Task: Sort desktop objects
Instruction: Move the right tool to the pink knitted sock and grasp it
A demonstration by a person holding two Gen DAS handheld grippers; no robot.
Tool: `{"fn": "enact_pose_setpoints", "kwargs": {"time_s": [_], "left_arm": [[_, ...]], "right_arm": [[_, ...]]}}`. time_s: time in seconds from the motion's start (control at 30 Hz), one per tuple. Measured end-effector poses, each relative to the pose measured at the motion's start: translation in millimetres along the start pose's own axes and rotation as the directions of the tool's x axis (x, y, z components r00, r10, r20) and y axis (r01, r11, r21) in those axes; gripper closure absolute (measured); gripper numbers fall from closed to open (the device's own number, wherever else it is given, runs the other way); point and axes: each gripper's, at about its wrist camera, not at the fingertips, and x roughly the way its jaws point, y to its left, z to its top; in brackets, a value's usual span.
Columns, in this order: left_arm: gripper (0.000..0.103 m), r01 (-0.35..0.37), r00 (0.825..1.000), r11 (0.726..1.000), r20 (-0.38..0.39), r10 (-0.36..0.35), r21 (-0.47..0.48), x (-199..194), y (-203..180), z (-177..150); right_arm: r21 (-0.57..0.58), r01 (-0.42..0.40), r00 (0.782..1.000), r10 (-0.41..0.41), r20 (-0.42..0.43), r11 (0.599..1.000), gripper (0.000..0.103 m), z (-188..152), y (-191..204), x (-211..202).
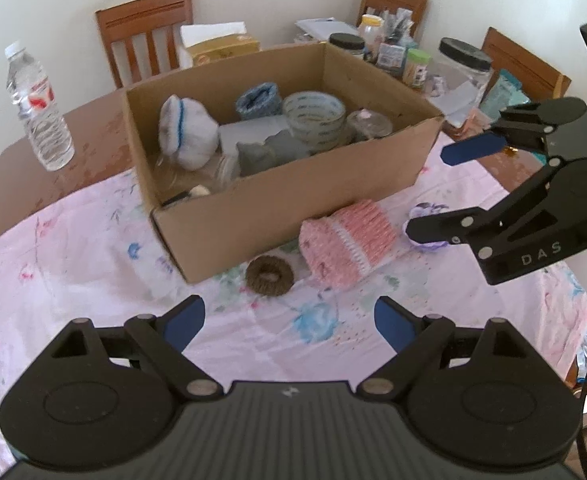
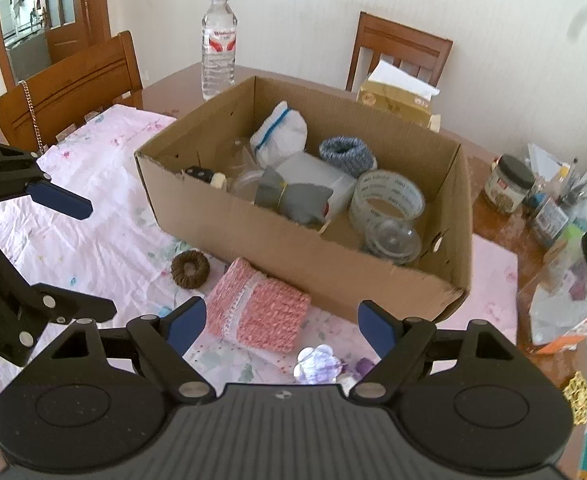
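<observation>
A home dining room: wooden chairs (image 2: 401,54) around a floral-clothed table (image 1: 73,280).

A wooden table (image 1: 93,120) carries a floral cloth (image 1: 73,272). On the cloth: a box (image 1: 293,200), a pink knit piece (image 1: 345,240), a brown ring (image 1: 269,276), a purple flower (image 2: 319,364). A bottle (image 1: 39,108) and jars (image 1: 463,76) stand on bare wood
</observation>
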Motion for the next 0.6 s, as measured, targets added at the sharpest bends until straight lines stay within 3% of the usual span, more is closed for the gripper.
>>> {"fn": "enact_pose_setpoints", "kwargs": {"time_s": [0.6], "left_arm": [[0.011, -0.018, 0.999, 0.998, -0.043, 0.015, -0.063, 24, 21, -10]], "right_arm": [[0.085, -0.037, 0.994, 0.045, -0.096, 0.996, 0.013, -7, 10, 81]]}}
